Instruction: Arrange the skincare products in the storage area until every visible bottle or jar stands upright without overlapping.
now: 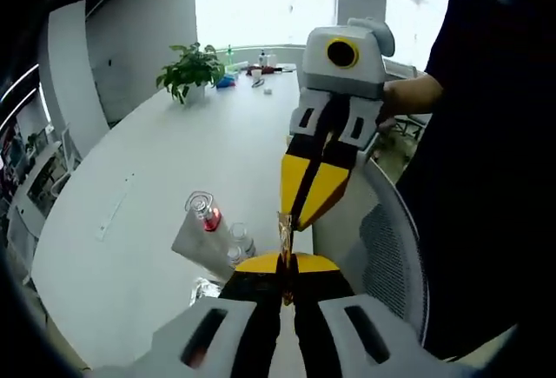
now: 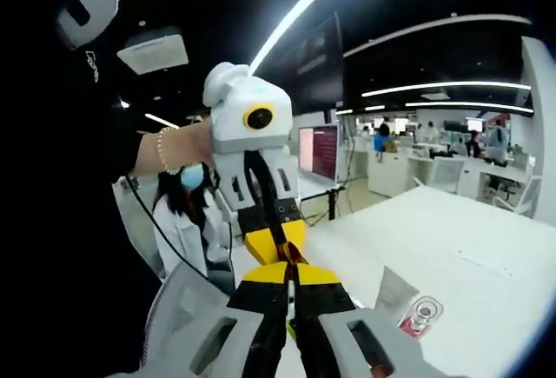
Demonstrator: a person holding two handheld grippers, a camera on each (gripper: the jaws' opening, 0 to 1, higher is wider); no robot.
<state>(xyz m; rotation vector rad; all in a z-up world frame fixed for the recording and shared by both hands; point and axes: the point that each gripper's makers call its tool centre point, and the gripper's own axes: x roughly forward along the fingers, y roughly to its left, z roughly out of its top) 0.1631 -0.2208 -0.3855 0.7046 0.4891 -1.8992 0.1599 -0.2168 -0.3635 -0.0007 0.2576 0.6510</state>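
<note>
Left jaws: I see my left gripper (image 1: 285,267) clenched, the two yellow tips pressed together with nothing between them.
Right jaws: my right gripper (image 2: 292,275) is also clenched and grasps nothing; in the left gripper view it comes in from above (image 1: 300,213), its tips meeting the tips of the left one, nose to nose.
Position: both grippers are held up in the air above the near edge of the white table (image 1: 139,222), well apart from the products.
Products: some small clear bottles (image 1: 240,241), one with a red part (image 1: 208,215), lie together on a white pouch (image 1: 193,241) near the table edge. They look tipped over and overlapping, but I cannot tell exactly how many there are.
Other things: a green plant (image 1: 191,69) stands at the far end of the table; a mesh chair (image 1: 382,248) is beside the table.
Step in hand: I judge the arranging has not begun; this tip-to-tip pose looks like a starting position.
Next move: I must separate the grippers, release one pair of jaws, lower it to the bottle with the red part and stand it upright away from the others.
</note>
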